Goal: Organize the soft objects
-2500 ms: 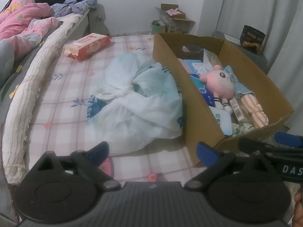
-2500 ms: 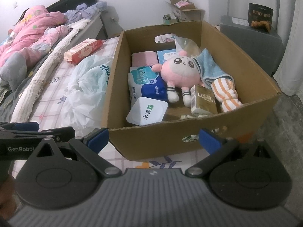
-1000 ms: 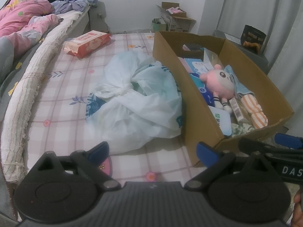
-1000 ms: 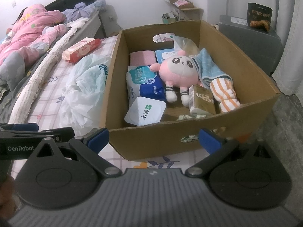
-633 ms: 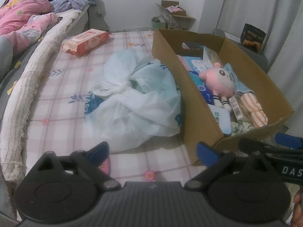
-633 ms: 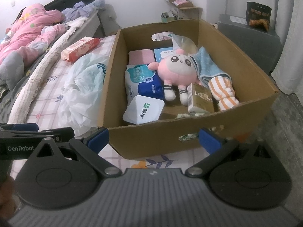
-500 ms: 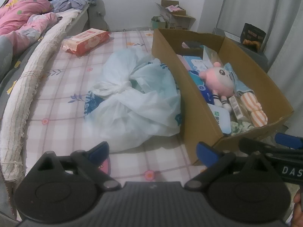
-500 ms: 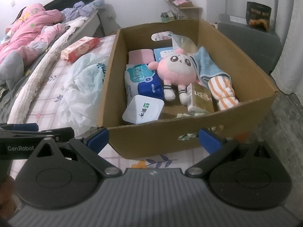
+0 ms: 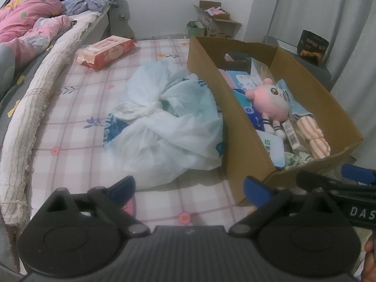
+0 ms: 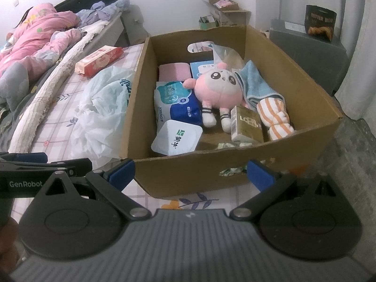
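Left gripper (image 9: pixel 189 188): hovering low, fingers spread wide, gripping nothing.
Right gripper (image 10: pixel 191 172): hovering alongside, fingers equally spread, empty.

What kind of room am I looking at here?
Most likely a lived-in bedroom. A pink quilt lies bunched on a bed with a dark headboard, curtains hang on the right, and a cardboard box of soft things, including a pink plush toy, sits on a checked sheet.
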The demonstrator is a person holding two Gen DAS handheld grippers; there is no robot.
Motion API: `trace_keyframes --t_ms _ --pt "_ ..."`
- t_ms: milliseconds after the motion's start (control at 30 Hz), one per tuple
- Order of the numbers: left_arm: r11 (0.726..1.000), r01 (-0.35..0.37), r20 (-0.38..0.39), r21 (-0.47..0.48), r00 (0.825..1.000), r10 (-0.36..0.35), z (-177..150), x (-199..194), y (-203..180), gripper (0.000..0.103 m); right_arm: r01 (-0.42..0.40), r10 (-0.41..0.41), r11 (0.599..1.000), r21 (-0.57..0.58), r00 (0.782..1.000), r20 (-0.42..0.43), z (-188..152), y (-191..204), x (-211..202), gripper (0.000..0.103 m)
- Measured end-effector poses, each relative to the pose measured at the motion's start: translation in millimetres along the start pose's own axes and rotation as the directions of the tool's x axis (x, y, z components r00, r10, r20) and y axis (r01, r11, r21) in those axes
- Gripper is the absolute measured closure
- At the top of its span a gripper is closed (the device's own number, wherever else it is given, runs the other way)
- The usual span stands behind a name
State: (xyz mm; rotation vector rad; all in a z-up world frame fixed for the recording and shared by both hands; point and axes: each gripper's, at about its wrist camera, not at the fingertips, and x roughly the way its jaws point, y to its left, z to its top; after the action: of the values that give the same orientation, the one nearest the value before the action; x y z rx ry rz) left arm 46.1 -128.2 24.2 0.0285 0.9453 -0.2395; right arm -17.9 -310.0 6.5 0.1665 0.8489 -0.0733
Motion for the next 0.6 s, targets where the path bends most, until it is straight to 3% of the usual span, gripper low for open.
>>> trace_keyframes --t_ms 600 --pt "1.0 0.002 0.0 -0.001 1.0 -0.002 0.1 -0.2 1.6 0.004 -0.001 0.001 1.0 -0.003 1.0 0.001 0.1 -0.1 -0.3 0.001"
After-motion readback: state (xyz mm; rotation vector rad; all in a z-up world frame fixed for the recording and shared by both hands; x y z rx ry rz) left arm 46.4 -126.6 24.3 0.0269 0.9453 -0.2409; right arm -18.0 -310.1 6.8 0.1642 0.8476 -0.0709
